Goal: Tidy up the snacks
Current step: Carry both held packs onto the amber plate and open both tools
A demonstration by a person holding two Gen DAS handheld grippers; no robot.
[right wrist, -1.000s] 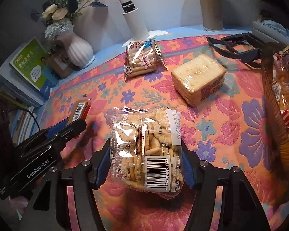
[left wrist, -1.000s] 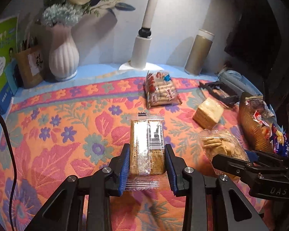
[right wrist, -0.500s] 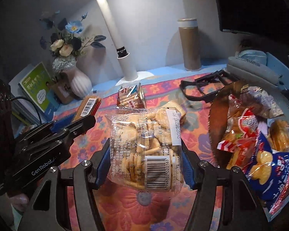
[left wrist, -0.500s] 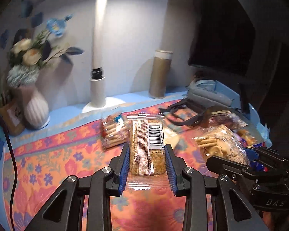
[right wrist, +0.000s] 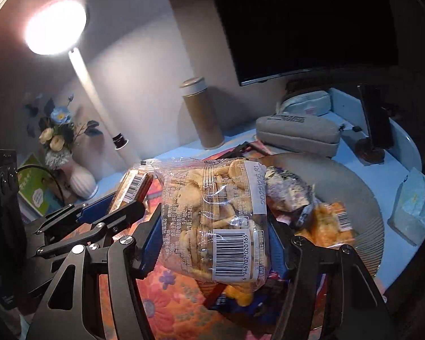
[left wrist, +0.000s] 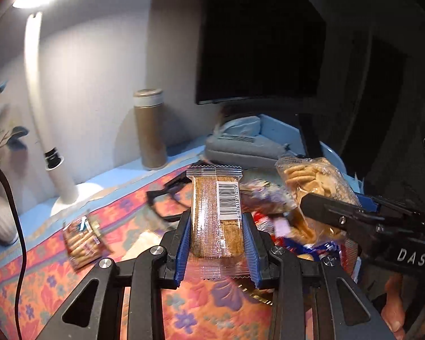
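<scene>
My left gripper [left wrist: 216, 243] is shut on a brown snack bar [left wrist: 212, 215] in clear wrap, held up in the air; it also shows in the right wrist view [right wrist: 131, 188]. My right gripper [right wrist: 212, 243] is shut on a clear bag of small biscuits [right wrist: 212, 215], held above the near edge of the round basket [right wrist: 340, 175]; the bag also shows in the left wrist view [left wrist: 314, 181]. The basket holds several snack packs, among them an orange one [right wrist: 330, 223] and a purple one [right wrist: 286, 192]. A striped biscuit pack [left wrist: 83, 238] lies on the floral cloth [left wrist: 42, 269].
A brown thermos [left wrist: 150, 130], a white lamp [left wrist: 56, 170], a grey pouch [right wrist: 297, 133] and a dark screen [left wrist: 257, 36] stand at the back. A white vase with flowers [right wrist: 73, 170] and books are at the left. Black glasses [left wrist: 167, 201] lie on the cloth.
Both grippers have risen and swung right toward the basket with their snacks still held. The table has dropped lower in both views and the basket now lies under the biscuit bag.
</scene>
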